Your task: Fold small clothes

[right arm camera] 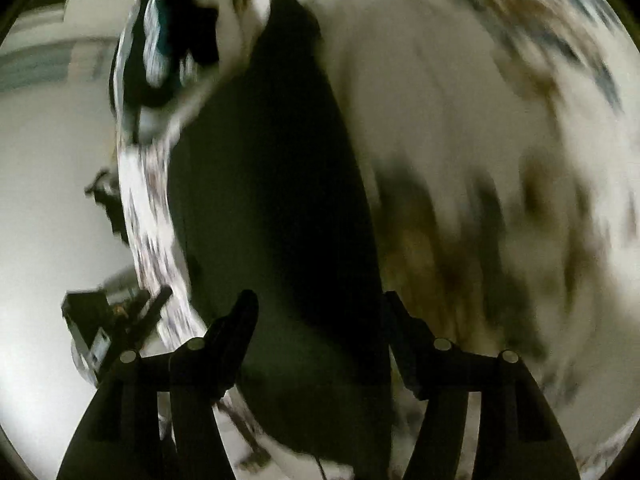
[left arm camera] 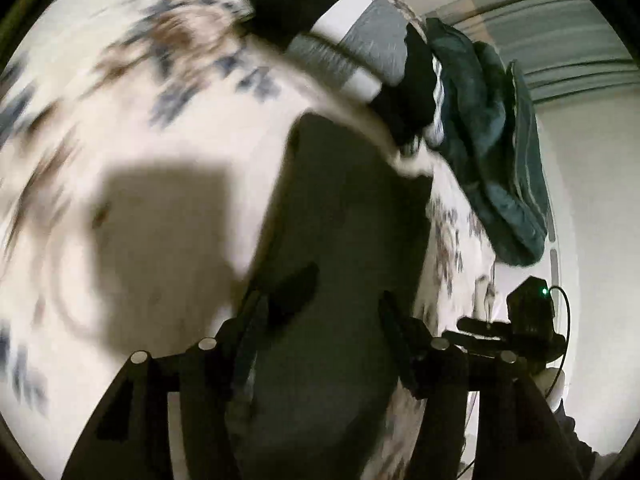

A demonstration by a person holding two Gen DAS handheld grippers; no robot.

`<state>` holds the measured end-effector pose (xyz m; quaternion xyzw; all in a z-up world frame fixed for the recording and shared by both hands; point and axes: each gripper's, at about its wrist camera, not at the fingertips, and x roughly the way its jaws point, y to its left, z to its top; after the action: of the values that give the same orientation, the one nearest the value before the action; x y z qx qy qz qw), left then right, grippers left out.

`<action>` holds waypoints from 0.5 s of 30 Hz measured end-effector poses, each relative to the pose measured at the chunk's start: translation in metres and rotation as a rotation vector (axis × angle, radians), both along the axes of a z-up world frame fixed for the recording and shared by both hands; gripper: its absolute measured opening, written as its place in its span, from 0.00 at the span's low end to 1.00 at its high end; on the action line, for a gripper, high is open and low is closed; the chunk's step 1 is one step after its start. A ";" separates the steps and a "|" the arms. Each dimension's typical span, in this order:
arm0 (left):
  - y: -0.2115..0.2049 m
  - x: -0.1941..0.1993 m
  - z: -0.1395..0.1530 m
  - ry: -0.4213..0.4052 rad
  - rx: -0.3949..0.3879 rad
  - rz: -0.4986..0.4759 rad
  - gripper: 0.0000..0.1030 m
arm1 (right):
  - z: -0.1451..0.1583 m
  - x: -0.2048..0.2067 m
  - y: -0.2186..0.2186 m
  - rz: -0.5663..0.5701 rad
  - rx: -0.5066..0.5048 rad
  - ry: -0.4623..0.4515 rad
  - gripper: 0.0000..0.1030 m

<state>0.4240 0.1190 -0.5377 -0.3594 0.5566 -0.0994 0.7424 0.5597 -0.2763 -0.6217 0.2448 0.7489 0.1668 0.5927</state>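
While both views are smearing with motion blur, a dark garment (left arm camera: 344, 240) is lying spread on the floral bedsheet (left arm camera: 120, 120), running forward between the fingers of each gripper. Left gripper (left arm camera: 324, 304) is showing its fingers spread wide, released, the cloth passing between them; right gripper (right arm camera: 316, 320) is reading the same, spread with nothing pinched (contact with the cloth is too blurred to call). Judging by this, the step is lining up on the near hem for a fold; next move is calling for closing on both corners together and carrying them forward evenly. Left view is showing a folded pile (left arm camera: 384, 48) by the bed edge, sharp; right view is giving only a smear of it.
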 end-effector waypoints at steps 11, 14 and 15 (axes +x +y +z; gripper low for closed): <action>-0.037 -0.202 -0.056 0.294 0.087 -0.027 0.54 | -0.064 -0.253 0.005 -0.063 0.042 0.214 0.64; -0.048 -0.232 -0.069 0.278 0.062 -0.014 0.53 | -0.091 -0.292 0.019 -0.099 0.047 0.244 0.64; -0.051 -0.235 -0.069 0.254 0.055 -0.001 0.52 | -0.094 -0.311 0.010 -0.112 0.047 0.250 0.64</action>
<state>0.1892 0.0678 -0.6068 -0.3481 0.6489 -0.0383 0.6755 0.2487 -0.2661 -0.7155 0.3189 0.7981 0.1191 0.4971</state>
